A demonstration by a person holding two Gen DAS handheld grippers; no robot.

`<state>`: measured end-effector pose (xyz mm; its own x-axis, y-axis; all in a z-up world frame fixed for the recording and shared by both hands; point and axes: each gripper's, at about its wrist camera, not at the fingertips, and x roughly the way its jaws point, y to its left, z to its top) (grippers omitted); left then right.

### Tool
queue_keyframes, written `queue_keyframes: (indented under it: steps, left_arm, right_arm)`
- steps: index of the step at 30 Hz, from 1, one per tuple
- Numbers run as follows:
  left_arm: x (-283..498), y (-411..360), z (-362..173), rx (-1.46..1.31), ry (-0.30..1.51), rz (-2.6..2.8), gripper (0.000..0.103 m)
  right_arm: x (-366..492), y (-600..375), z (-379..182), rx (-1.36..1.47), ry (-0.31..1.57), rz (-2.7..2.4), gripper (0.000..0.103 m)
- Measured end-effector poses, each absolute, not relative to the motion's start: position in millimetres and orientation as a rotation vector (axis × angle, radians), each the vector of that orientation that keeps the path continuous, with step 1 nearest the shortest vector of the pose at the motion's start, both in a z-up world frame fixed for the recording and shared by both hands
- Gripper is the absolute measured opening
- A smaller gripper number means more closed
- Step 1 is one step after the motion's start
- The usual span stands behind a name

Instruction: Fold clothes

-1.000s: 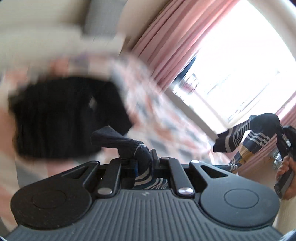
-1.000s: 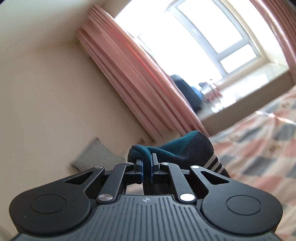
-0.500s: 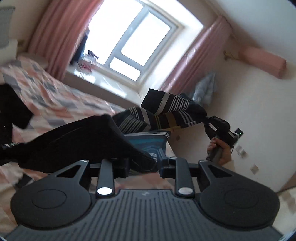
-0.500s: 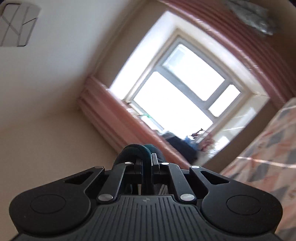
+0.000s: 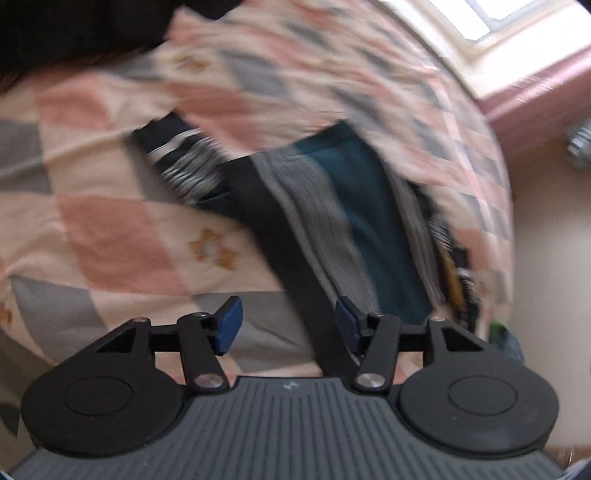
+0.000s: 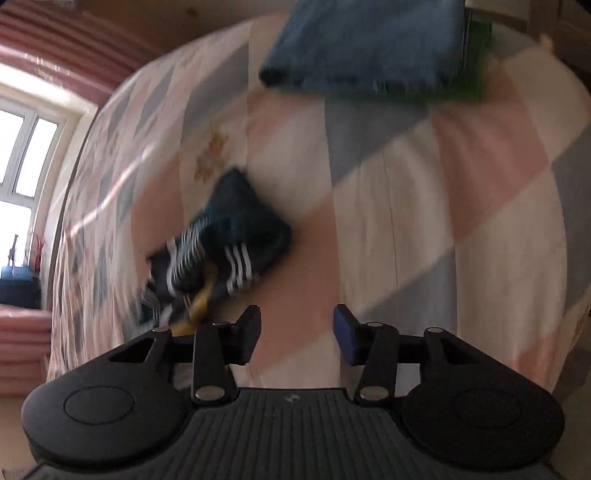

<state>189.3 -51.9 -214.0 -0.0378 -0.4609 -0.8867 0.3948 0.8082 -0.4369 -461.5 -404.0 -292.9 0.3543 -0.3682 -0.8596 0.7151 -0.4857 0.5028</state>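
Observation:
A dark striped garment (image 5: pixel 332 206) in navy, teal and grey lies stretched across the checked quilt (image 5: pixel 110 236) in the blurred left wrist view. My left gripper (image 5: pixel 288 323) hangs just over its near end with its jaws opening. A dark band of the cloth runs between them beside the right pad (image 5: pixel 347 325), and neither pad presses on it. In the right wrist view the same garment (image 6: pixel 229 243) lies bunched on the quilt (image 6: pixel 424 206), to the left of my right gripper (image 6: pixel 297 328). Its jaws are opening too, with only quilt between them.
A black garment (image 5: pixel 74 29) lies at the top left of the left wrist view. A folded blue cloth (image 6: pixel 362 48) rests on something green (image 6: pixel 465 85) at the far side of the bed. A window (image 6: pixel 22 155) and pink curtains (image 6: pixel 44 40) stand beyond the bed's edge.
Both grippers have swung down from the window and wall toward the bed. Both were shut on the striped garment; both now stand apart, and the garment lies on the quilt.

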Motion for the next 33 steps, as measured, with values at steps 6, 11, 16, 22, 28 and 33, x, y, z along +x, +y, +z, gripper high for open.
queue_keyframes:
  steps: [6, 11, 16, 22, 28, 33]
  left_arm:
    - [257.7, -44.8, -269.2, -0.340, 1.519, -0.466, 0.067]
    - [312.3, -65.8, -334.3, -0.357, 1.524, -0.370, 0.070]
    - [343.7, -96.2, -367.5, -0.144, 1.567, -0.393, 0.005]
    - [390.0, -158.1, -284.3, 0.033, 1.312, -0.701, 0.004]
    - [464.7, -200.0, -160.5, 0.060, 0.890, -0.767, 0.005]
    - [469.7, -210.6, -184.8, 0.247, 0.945, -0.706, 0.032]
  right_arm:
    - [-353.2, -300.6, -332.6, 1.711, 0.485, -0.971, 0.069]
    - [-276.7, -264.2, -363.5, 1.617, 0.611, -0.939, 0.076]
    - [-232.2, -245.6, -389.4, 1.582, 0.630, -1.019, 0.089]
    - [-193.2, -241.5, -394.0, 1.569, 0.684, -0.987, 0.014]
    - [-237.2, -244.3, -312.2, 1.361, 0.696, -0.974, 0.012]
    - [-298.9, -234.6, -287.0, 1.291, 0.882, -1.171, 0.016]
